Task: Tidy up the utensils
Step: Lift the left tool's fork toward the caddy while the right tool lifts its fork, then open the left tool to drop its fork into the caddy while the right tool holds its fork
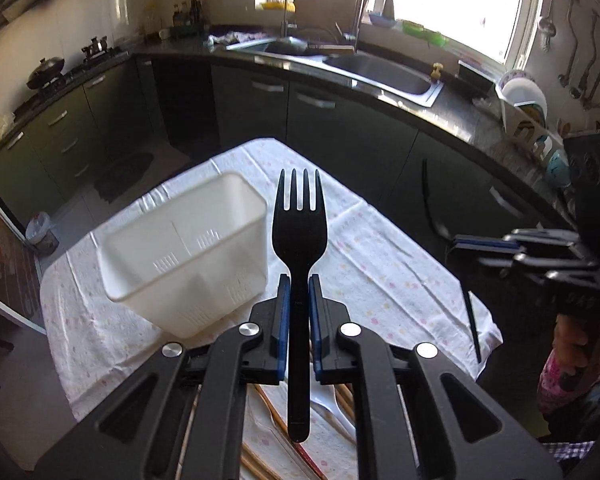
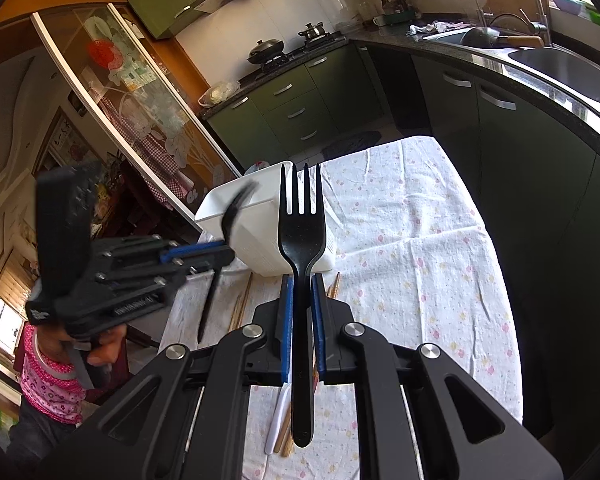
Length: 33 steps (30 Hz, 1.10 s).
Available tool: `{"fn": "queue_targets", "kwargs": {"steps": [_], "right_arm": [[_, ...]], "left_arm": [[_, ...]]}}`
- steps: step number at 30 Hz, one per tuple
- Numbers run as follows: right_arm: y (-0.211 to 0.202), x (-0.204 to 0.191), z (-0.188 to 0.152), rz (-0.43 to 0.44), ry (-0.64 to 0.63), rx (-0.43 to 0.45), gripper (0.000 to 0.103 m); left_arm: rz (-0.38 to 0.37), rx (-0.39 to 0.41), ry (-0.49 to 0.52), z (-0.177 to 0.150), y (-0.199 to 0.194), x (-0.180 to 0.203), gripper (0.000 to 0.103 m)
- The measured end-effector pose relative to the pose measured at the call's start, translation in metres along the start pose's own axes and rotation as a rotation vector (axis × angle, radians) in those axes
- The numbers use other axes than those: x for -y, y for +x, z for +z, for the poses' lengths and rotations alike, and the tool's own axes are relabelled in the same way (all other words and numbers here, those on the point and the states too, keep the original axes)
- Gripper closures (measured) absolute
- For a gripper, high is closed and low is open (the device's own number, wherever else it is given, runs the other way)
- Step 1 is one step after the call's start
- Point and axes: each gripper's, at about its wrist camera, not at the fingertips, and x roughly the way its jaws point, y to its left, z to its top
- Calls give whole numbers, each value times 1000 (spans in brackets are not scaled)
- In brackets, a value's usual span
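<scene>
My left gripper (image 1: 299, 292) is shut on a black plastic fork (image 1: 299, 224), tines pointing away, held above the table. A white plastic utensil holder (image 1: 188, 252) stands on the table just left of it. My right gripper (image 2: 302, 292) is shut on a second black fork (image 2: 302, 224), raised above the table, with the white holder (image 2: 260, 236) just beyond and left of it. The right gripper shows blurred at the right of the left wrist view (image 1: 520, 256); the left gripper shows blurred at the left of the right wrist view (image 2: 196, 258). Wooden chopsticks (image 2: 240, 308) and a white utensil (image 2: 278, 420) lie on the cloth beneath.
The table carries a white floral cloth (image 1: 380, 272). Dark green cabinets (image 1: 340, 120) and a black counter with a steel sink (image 1: 380, 72) curve behind. A stove with a wok (image 2: 266, 50) stands on the far counter. A dish rack (image 1: 528, 116) sits at the right.
</scene>
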Motion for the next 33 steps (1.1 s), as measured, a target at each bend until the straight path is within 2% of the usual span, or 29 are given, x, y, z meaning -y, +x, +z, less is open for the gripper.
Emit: {"fn": "queue_targets", "kwargs": {"steps": [3,6,8,10,14,17,22,24,26,33], "right_arm": [[-1,-4,0,6,-8,5,93],[-1,-5,0,10,-6,7,93],[0,-5,0,11,-6,7,93],[2,-5,0,13,-5,4,93],[4,-6,1,14,-12,2,93],[6,-9,4,12,-20,3,93],[17,-23,16,29,-49,19,93],[23,-34,25,37,-75,37,93],[29,-46,36,43,-104,68,93],[56,-76,96,46,-127,258,93]], "left_arm": [[65,202,-20,26,-42,-15,94],[121,389,-61,45,-57,-39,94],[157,483,-85,51,-62,-49,94],[177,529,-103,53,-50,-62,94],[211,536,-153,48,-9,-78,94],[220,497,-183,36,13,-81,94],[216,427,-220,14,24,-88,93],[201,409,-243,7,21,-92,79],[193,406,-258,-2,14,-95,73],[166,414,-278,-28,-26,-90,72]]}}
